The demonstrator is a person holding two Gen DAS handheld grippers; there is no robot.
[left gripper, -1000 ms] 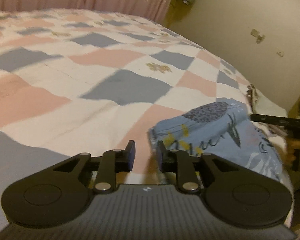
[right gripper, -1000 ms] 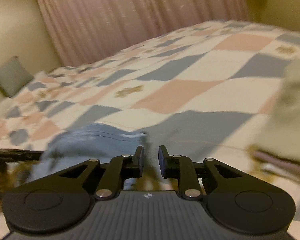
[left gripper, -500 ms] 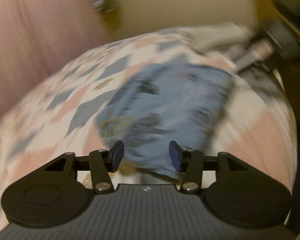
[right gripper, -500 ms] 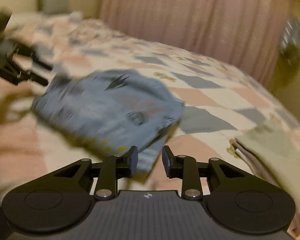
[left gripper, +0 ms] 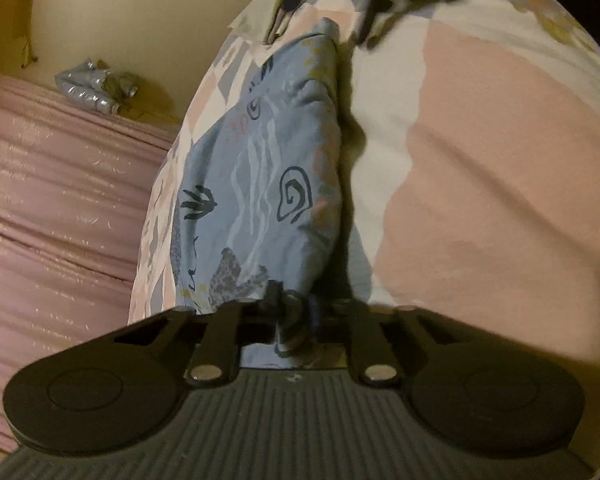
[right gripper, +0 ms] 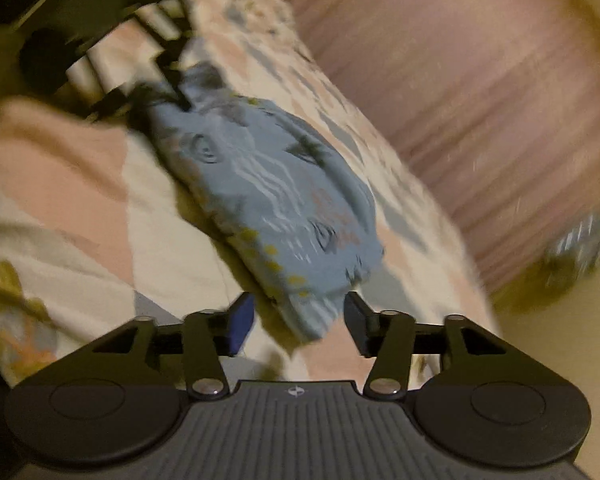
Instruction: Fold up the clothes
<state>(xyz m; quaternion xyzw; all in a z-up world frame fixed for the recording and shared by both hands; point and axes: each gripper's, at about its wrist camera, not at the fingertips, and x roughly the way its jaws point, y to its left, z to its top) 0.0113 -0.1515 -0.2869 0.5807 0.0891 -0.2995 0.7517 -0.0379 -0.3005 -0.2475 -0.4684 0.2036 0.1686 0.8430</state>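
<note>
In the left wrist view, the left gripper (left gripper: 294, 312) is seen low in the middle, and its fingers (left gripper: 276, 300) are pressed together on the near edge of a blue printed cloth (left gripper: 260, 168). A bit of the cloth is pinched between them and bunched up there. The rest of the cloth is stretched away from the fingers and is laid on a bed (left gripper: 480, 168) covered by a quilt with pink, white and grey patches. The whole scene is seen tipped to one side. A pink curtain (left gripper: 60, 200) is seen on the left, and a shiny silver bundle (left gripper: 94, 88) is seen by the wall above it. At the far end of the cloth, dark blurred shapes are seen, but it cannot be told what they are. In the right wrist view, the right gripper (right gripper: 299, 320) is seen with its fingers (right gripper: 240, 320) spread apart and opening wider. The near corner of the blue cloth is seen between them, but it is not pressed by either finger. The cloth is laid on the bed, running up and to the left. At its far end it is met by the dark, blurred shape of the other gripper. The pink curtain is seen on the right, blurred.
</note>
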